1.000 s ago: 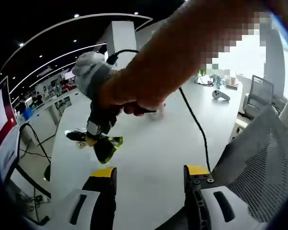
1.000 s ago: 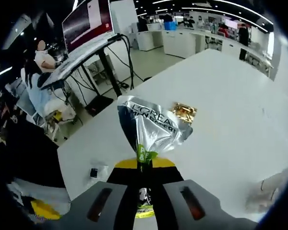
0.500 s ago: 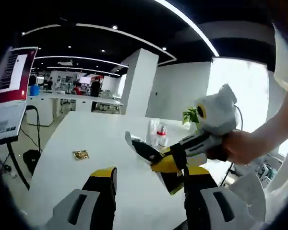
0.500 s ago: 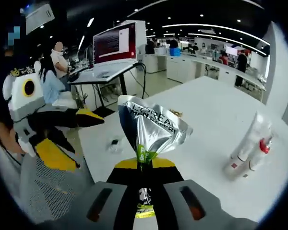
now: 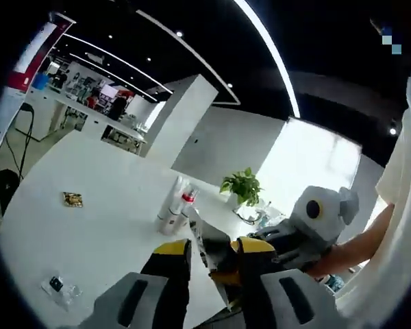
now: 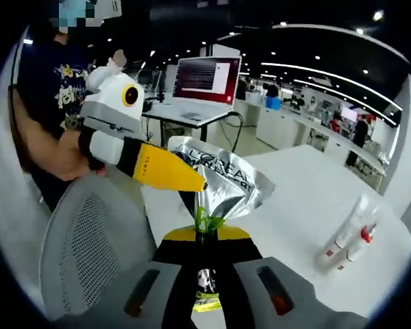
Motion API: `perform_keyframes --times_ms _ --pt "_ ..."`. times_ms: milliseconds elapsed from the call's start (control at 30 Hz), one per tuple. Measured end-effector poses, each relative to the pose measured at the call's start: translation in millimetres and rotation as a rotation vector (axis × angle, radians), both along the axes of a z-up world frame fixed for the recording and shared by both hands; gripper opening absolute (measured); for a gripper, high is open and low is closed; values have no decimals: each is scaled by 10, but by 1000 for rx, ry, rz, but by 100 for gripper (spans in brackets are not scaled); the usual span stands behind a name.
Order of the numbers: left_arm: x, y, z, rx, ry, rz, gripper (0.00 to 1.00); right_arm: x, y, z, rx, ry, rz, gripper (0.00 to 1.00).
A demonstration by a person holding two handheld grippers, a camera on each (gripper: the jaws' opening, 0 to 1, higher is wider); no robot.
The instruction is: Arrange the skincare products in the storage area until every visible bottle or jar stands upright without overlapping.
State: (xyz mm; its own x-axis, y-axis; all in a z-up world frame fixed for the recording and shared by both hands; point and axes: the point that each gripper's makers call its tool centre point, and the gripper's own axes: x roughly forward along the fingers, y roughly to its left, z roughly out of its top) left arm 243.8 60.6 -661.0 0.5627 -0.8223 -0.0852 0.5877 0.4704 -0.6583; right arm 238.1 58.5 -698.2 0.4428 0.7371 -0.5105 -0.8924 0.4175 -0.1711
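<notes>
The right gripper (image 6: 204, 236) is clenched on a silver sachet (image 6: 219, 181), held above the white table (image 6: 294, 226). The left gripper (image 5: 212, 248) closes in beside the sachet; whether it grips, I cannot tell. Two upright bottles (image 6: 347, 233) stand together on the table beyond the sachet.

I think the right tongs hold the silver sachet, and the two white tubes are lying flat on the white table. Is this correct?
Not quite. The right tongs do hold the silver sachet, but the white tubes stand upright on the white table, as the right gripper view shows.
</notes>
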Motion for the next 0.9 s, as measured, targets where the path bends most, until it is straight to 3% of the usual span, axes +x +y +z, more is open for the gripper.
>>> perform_keyframes --times_ms 33,67,100,200,300,400,533,633,767,800,900 --pt "-24 30 -31 6 25 -8 19 -9 2 7 15 9 -2 5" --pt "8 55 -21 3 -5 -24 19 -4 7 31 27 2 6 5" --pt "-4 39 -6 -37 46 -23 19 3 -3 32 26 0 8 5" --pt "-7 22 12 -35 20 -28 13 16 21 33 41 -8 6 6" --pt "30 58 9 -49 34 0 10 55 32 51 96 22 -24 9" --pt "53 105 27 -65 51 25 8 46 44 74 155 88 -34 15" --pt "85 161 23 -52 46 47 6 84 -13 102 230 194 -60 33" --pt "84 184 78 -44 28 40 5 117 -93 129 259 228 -58 40" --pt "5 158 181 -33 -8 -37 5 91 -130 170 317 288 -52 53" --pt "-18 143 207 -10 -42 -60 5 72 -143 177 332 304 -45 55" --pt "-69 107 243 11 -58 -123 5 -27 -143 230 374 410 -24 62"
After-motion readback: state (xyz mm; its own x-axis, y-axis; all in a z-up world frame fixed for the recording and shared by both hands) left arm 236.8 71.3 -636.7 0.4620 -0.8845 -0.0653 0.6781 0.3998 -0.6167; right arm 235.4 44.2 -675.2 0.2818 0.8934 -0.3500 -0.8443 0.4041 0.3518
